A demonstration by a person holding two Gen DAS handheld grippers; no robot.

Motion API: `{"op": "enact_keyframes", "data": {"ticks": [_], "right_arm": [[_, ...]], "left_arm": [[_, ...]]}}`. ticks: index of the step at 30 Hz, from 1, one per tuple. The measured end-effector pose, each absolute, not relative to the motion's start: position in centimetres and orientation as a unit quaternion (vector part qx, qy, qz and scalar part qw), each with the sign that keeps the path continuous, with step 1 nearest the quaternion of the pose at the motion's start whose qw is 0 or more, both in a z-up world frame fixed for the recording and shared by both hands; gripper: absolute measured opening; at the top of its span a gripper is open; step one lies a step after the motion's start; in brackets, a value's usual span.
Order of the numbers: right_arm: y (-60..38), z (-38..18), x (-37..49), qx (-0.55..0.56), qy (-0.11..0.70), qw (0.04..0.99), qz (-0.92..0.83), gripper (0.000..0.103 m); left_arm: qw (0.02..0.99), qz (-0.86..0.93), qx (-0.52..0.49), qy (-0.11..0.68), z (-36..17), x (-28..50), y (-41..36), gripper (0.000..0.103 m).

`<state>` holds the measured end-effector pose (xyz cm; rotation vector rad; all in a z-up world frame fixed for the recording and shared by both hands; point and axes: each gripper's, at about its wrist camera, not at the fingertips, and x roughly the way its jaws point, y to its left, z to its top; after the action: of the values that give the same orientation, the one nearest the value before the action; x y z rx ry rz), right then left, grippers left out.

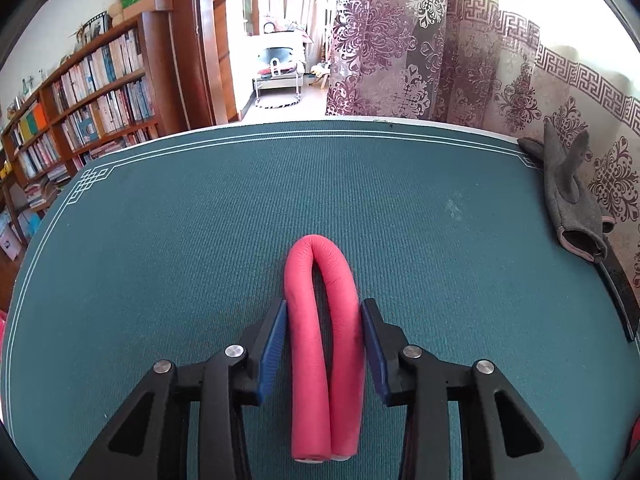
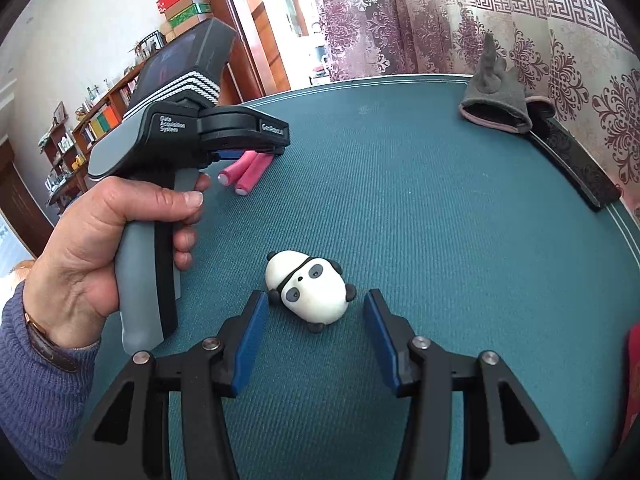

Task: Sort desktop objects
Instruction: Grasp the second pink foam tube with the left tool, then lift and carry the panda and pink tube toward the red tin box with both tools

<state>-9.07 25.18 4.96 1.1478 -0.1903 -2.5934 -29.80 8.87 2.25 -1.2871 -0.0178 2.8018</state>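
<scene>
A pink foam roller (image 1: pixel 324 344), bent double into a U, sits between the blue pads of my left gripper (image 1: pixel 325 308); the pads press both its sides. In the right wrist view its two cut ends (image 2: pixel 244 174) stick out behind the left gripper (image 2: pixel 248 148), a little above the table. A small panda toy (image 2: pixel 310 292) lies on its side on the teal mat (image 2: pixel 440 240), just ahead of my right gripper (image 2: pixel 316 300), which is open and empty, with the panda partly between the fingertips.
A grey glove (image 2: pixel 500 96) lies at the mat's far right edge over a black strip (image 2: pixel 576 168); it also shows in the left wrist view (image 1: pixel 572 196). A curtain hangs behind the table. A bookshelf (image 1: pixel 80 120) stands to the left.
</scene>
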Motion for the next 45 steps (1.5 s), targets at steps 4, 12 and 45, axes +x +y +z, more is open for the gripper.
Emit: {"op": "enact_keyframes", "data": {"ticks": [4, 12, 45], "right_arm": [[25.3, 5.0, -9.3, 0.399, -0.071, 0.150, -0.902, 0.054], [24.5, 5.9, -10.3, 0.393, -0.043, 0.141, -0.907, 0.054], [29.3, 11.7, -1.1, 0.345, -0.057, 0.116, -0.930, 0.044]], "left_arm": [[0.036, 0.910, -0.412, -0.027, 2.6, -27.9, 7.5, 0.038], [0.053, 0.917, -0.394, -0.043, 4.2, -23.9, 5.8, 0.038], [0.089, 0.932, -0.353, -0.004, 10.0, -11.9, 9.3, 0.038]]}}
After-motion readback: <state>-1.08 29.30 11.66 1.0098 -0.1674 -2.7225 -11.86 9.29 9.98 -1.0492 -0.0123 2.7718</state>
